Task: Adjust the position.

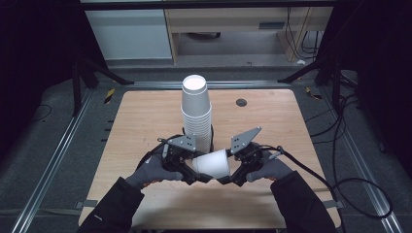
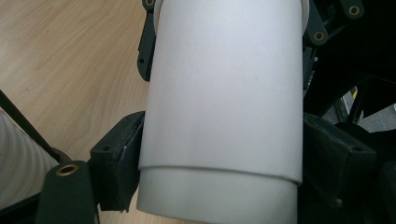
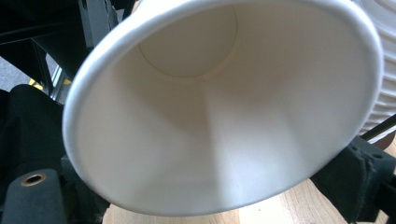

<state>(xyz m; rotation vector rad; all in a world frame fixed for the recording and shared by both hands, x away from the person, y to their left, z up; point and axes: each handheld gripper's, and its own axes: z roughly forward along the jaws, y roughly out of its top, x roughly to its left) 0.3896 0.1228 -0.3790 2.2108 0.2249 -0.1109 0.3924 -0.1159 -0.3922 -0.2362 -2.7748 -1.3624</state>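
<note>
Both the left gripper (image 1: 203,178) and the right gripper (image 1: 224,180) clamp a paper cup (image 1: 212,164) lying sideways between them, low over the table (image 1: 145,116), just before the tall cup stack (image 1: 196,114).

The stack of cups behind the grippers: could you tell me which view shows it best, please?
The high view: the stack of cups stands whole and upside down on the table. The left gripper view catches its ribbed side at the left edge; the right gripper view catches it at the right edge.

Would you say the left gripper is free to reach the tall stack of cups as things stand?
Probably not: the left gripper has its jaws around the sideways paper cup, which the right gripper grips too; the stack stands just behind.
</note>
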